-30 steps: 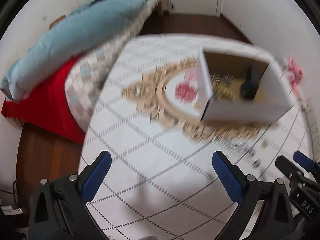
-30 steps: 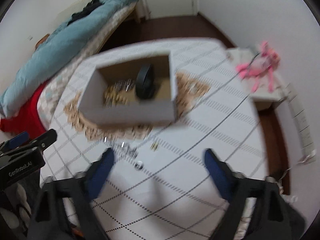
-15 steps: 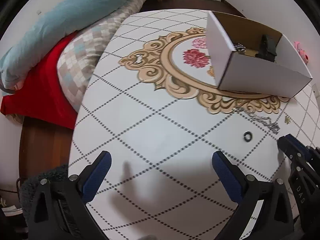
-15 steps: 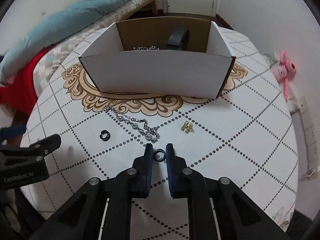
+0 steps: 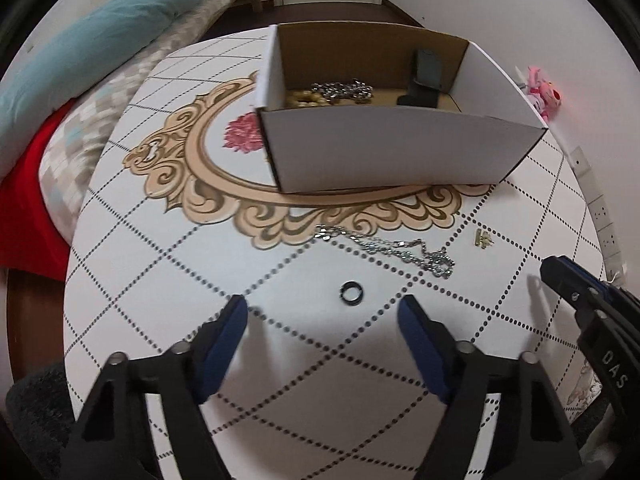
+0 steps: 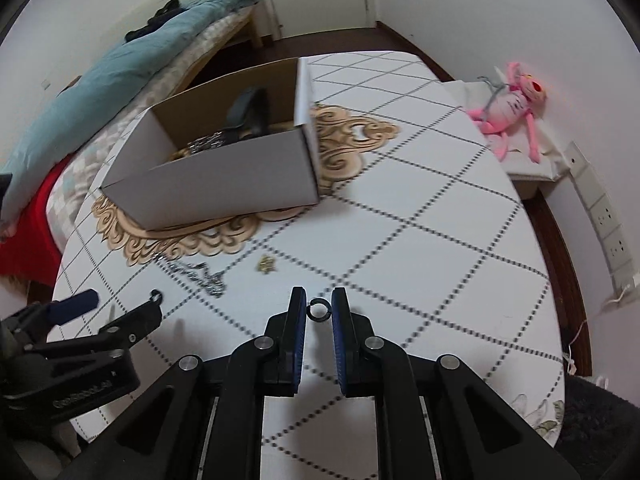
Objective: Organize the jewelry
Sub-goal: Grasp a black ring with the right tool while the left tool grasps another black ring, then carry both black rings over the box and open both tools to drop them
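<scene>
From the left wrist camera, the white cardboard box [image 5: 400, 152] on the patterned table [image 5: 160, 280] already holds a silver chain [image 5: 342, 89], some gold beads [image 5: 302, 98] and a dark upright piece [image 5: 426, 76], so part of the sorting looks done. Still out on the table are a silver necklace [image 5: 392, 249], a small gold earring [image 5: 484, 238] and a black ring [image 5: 352, 293]. The left gripper [image 5: 322, 322] hangs just short of that ring, its jaws closing with nothing yet between them. From the right wrist camera, the right gripper [image 6: 319, 309] is clamped nearly closed on a second black ring [image 6: 319, 309], which sits pinched between its blue pads above the table, well short of the box. By the look of it, two rings, the necklace and the earring have yet to go in.
</scene>
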Demonstrator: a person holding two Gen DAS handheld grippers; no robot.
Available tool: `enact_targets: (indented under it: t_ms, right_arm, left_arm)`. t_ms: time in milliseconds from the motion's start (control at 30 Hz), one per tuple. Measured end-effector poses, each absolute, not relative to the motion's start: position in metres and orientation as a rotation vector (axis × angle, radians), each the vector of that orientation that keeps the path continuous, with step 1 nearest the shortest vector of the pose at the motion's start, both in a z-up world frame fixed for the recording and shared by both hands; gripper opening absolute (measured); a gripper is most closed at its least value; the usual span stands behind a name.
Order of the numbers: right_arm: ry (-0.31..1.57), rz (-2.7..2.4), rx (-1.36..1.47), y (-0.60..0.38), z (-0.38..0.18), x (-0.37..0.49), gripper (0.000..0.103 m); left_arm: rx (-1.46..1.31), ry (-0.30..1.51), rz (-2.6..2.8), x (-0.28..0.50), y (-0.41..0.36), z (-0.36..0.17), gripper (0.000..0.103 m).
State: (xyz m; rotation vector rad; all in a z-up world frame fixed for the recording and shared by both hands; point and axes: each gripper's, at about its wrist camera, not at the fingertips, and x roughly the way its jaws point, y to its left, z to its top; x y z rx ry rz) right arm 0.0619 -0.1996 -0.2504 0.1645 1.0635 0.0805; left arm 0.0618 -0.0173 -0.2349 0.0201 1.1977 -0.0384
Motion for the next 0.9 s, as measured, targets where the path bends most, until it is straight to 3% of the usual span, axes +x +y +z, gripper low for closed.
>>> enact_targets:
  t_ms: [100,267,367,633,900]
  right_arm:
    - [1.065,0.069,0.176,-0.206,-0.251,0.062,0.013]
    - [1.067,0.065,0.189,-0.209,-0.253,0.061,0.013]
    - [1.067,0.066,0.191,-0.209,-0.253,0.061,0.013]
    - [1.048,0.070,0.199,-0.209,-0.246,0.060,0.014]
    - [0.985,0.094,0.220,-0.209,-0.214,0.062,0.014]
  left_arm:
    - [0.025,1.203,-0.042,0.063,-0.020,-0.238,0.045]
    - [0.032,1.186,-0.052,0.068,-0.020,-0.238,0.028]
    - [0.035,1.177,-0.063,0.070,-0.022,-0.238,0.011]
    - [0.035,1.150,-0.085,0.066,-0.025,-0.231,0.010]
    - [0.017,1.033,-0.119,0.062,-0.031,-0.179,0.010]
